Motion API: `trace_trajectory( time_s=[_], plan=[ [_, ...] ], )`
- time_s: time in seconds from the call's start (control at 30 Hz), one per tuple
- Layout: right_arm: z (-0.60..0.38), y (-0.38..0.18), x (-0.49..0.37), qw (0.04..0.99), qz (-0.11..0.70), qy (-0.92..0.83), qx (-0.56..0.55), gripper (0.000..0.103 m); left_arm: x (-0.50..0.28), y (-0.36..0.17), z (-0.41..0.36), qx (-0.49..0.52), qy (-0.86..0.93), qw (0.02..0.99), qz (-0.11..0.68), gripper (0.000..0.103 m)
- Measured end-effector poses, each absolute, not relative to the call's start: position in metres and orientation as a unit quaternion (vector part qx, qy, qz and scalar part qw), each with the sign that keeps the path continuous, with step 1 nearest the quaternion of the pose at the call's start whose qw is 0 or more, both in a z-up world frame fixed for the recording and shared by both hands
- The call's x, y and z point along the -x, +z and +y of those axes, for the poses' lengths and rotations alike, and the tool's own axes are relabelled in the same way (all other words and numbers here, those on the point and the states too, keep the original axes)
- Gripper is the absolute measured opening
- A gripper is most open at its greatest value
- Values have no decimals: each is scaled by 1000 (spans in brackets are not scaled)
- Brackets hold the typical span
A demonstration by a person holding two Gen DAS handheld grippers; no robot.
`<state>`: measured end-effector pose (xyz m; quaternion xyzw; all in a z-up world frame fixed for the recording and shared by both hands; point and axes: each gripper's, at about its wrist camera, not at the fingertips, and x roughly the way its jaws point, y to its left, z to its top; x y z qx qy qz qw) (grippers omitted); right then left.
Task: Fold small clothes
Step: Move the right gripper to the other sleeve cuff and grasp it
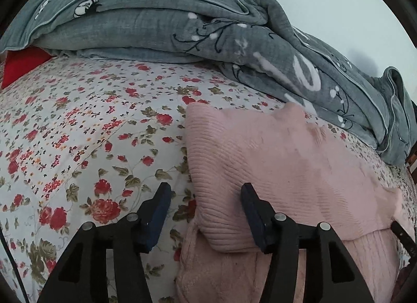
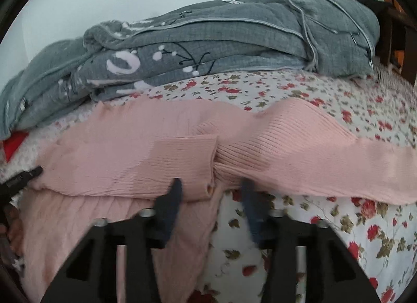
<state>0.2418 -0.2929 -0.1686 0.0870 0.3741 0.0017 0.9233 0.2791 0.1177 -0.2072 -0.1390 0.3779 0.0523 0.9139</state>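
A pink ribbed knit sweater (image 1: 281, 172) lies on the floral bedsheet (image 1: 78, 133), its upper layer folded over a lower pink layer (image 1: 221, 271). My left gripper (image 1: 206, 193) is open, its jaws straddling the sweater's left folded edge. In the right wrist view the sweater (image 2: 130, 152) spreads across the middle, one sleeve (image 2: 338, 170) stretching right. My right gripper (image 2: 212, 191) is open, just in front of the sweater's near edge by a cuff (image 2: 209, 188). The left gripper's tip (image 2: 26, 176) shows at the sweater's left end.
A grey quilt (image 1: 182, 16) is piled along the back of the bed, also in the right wrist view (image 2: 208, 42). A red item (image 1: 20, 66) lies at the far left under it. Dark wooden furniture (image 2: 398, 37) stands at the right. A pale wall is behind.
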Motion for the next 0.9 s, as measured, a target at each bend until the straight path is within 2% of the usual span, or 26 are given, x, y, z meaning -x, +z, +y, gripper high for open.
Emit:
trace_trajectory(
  time_s=[0.07,0.1,0.2,0.53,0.73,0.9],
  plan=[
    [-305,-160,-228,931,357,-18,-77,53,-279,-208,118,139,53,913,379,54],
    [-312,-156,-221,934,348,-31,-68,60,-279,-208,117,137,55,914,379,54],
    [-341,-144,-203,941,328,-66,-57,71,-281,-209,115,130,58,914,380,54],
    [-482,-140,-149,916,323,-213,-110,71,-281,-211,116,139,57,914,377,55],
    [-534,-167,-134,893,352,-233,-155,71,-283,-212,112,119,65,914,382,55],
    [-566,-178,-127,892,337,-209,-218,72,-284,-211,113,122,63,914,382,55]
  ],
)
